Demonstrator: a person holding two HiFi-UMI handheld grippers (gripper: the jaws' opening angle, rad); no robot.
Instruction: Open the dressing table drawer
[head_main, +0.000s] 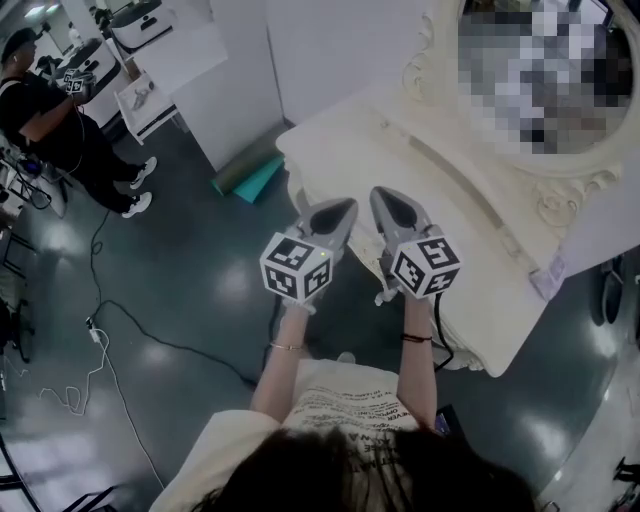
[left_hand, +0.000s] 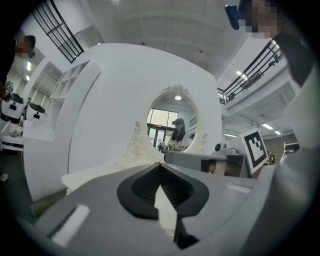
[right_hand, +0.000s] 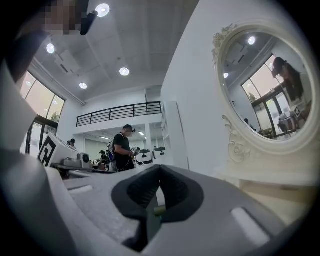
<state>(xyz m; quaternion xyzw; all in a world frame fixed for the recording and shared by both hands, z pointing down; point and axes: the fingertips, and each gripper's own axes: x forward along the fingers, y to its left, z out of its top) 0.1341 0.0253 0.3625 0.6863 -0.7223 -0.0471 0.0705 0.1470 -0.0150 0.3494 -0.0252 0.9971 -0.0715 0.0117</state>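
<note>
Both claws are up and level, side by side, aimed at the cream dressing table (head_main: 470, 255). The left claw (head_main: 348, 205) is clenched on nothing: in the left gripper view its tips (left_hand: 161, 167) meet at a point, with only pale tabletop showing through the gap below. The right claw (head_main: 382, 194) matches it. Its jaws are pressed together in the right gripper view (right_hand: 160, 170) and nothing is held. From the head view both noses sit over the near edge of the tabletop, towards its left corner. That overhanging edge covers the front of the table, so the drawer cannot be picked out in any view. The oval mirror (left_hand: 173, 126) in its carved frame rises off the far edge, dead ahead of the left claw and off to the right of the right one. A teal rolled mat (head_main: 250, 178) lies on the dark floor against the white partition wall (head_main: 235, 95), just past the table's left corner. A cable (head_main: 150, 335) trails across the floor to the person's left. Well apart, at the top left, a bystander in black (head_main: 55, 120) stands by white shelving.
</note>
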